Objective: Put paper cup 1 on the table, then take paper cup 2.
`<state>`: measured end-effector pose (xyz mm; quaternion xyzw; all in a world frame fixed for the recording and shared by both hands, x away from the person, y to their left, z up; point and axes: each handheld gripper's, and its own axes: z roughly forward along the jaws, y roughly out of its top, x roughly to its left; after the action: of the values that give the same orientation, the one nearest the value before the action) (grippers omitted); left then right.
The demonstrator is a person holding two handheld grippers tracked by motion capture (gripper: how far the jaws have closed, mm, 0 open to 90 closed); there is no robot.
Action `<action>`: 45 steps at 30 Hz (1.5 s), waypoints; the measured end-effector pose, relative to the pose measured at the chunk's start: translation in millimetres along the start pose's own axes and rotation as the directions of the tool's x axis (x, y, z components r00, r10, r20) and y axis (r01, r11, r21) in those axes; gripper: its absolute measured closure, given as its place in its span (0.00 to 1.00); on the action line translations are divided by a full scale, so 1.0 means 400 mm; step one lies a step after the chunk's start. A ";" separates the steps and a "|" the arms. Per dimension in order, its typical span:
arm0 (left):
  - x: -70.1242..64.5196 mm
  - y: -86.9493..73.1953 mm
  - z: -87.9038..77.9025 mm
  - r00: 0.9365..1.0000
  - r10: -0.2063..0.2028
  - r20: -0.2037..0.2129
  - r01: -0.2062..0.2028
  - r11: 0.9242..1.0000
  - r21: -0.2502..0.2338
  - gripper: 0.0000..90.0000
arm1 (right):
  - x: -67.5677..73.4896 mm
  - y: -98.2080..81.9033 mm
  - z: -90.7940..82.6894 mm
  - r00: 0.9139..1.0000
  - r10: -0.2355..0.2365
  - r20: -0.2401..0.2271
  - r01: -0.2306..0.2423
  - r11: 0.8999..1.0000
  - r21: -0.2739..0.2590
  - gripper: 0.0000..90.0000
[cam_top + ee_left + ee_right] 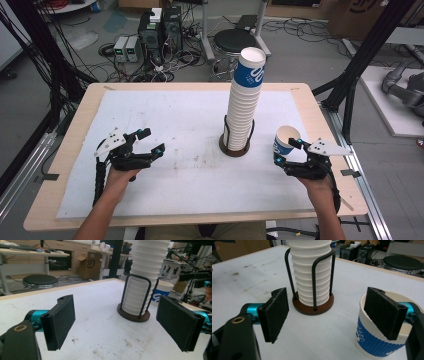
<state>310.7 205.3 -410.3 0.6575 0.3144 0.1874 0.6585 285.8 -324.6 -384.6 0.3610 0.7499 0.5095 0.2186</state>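
A: Largest first?
B: White-topped wooden table (165, 107). At centre, tall stack of ribbed white paper cups (246, 95) in a black wire holder.
A: Hands?
B: Left gripper (148, 141) at 8 o'clock, jaws apart, empty. Right gripper (287, 151) at 4 o'clock, jaws apart, one pad inside a blue-banded paper cup (286, 140).
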 end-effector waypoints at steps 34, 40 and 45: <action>-0.039 0.089 0.067 0.991 0.032 0.133 -0.035 0.999 0.018 0.17 | 0.005 -0.006 0.008 1.000 -0.005 -0.028 0.006 0.999 0.040 0.23; -0.060 0.186 0.129 0.974 0.053 0.219 -0.056 0.998 0.006 0.17 | 0.006 -0.002 0.012 0.999 -0.007 -0.035 0.009 0.999 0.038 0.23; -0.079 0.254 0.181 0.962 0.070 0.265 -0.073 0.997 0.003 0.17 | 0.011 -0.002 0.018 0.998 -0.014 -0.055 0.017 0.999 0.048 0.23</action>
<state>352.2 136.9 -309.7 0.6916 0.2010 0.1196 0.6834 287.6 -317.1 -387.9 0.3464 0.7706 0.4990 0.1930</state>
